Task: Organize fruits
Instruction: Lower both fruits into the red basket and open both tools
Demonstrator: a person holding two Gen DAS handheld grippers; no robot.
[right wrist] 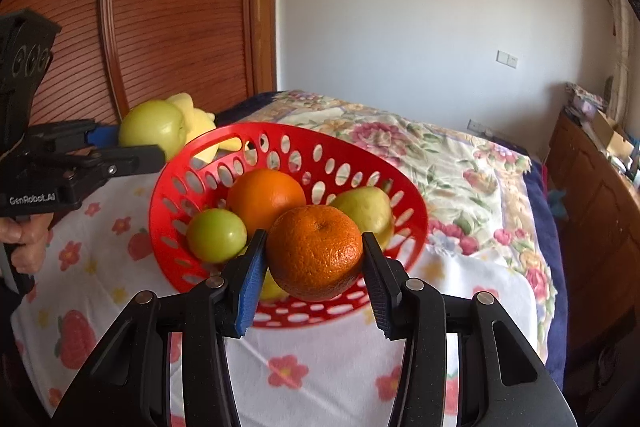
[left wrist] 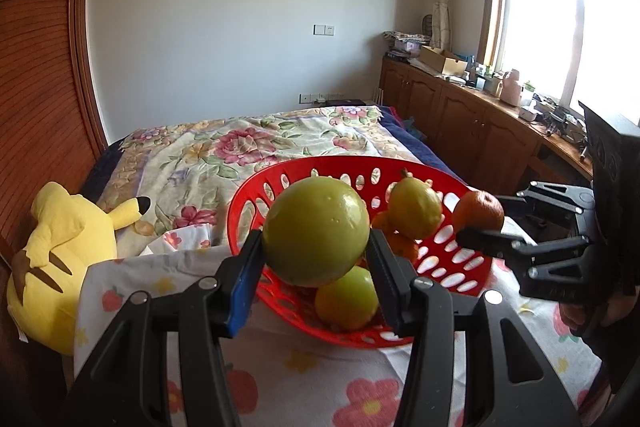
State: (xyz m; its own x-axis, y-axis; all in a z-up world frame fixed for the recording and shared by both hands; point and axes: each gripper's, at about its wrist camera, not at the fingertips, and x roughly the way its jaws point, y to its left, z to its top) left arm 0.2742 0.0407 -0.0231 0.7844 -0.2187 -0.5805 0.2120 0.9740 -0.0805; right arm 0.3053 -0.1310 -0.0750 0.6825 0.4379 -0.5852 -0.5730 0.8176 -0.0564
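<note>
Left tool (left wrist: 316, 247): closed on green apple (left wrist: 316, 231), held above red basket (left wrist: 256, 195) rim. Right tool (right wrist: 314, 263): closed on orange (right wrist: 316, 251), over basket. Risk: round fruit slips from the pads, rolls off the bed; tools collide over the basket.

Two oranges (right wrist: 316, 253); two green apples (left wrist: 316, 237); one pear (right wrist: 364, 209); one basket (right wrist: 240, 126)

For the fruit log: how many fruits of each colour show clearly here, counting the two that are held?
Orange: 2 (held orange, basket orange)
Green or yellow-green: 3 (held apple, basket apple, pear)
Total: 5, plus a yellowish patch under the held orange, too hidden to count.
</note>
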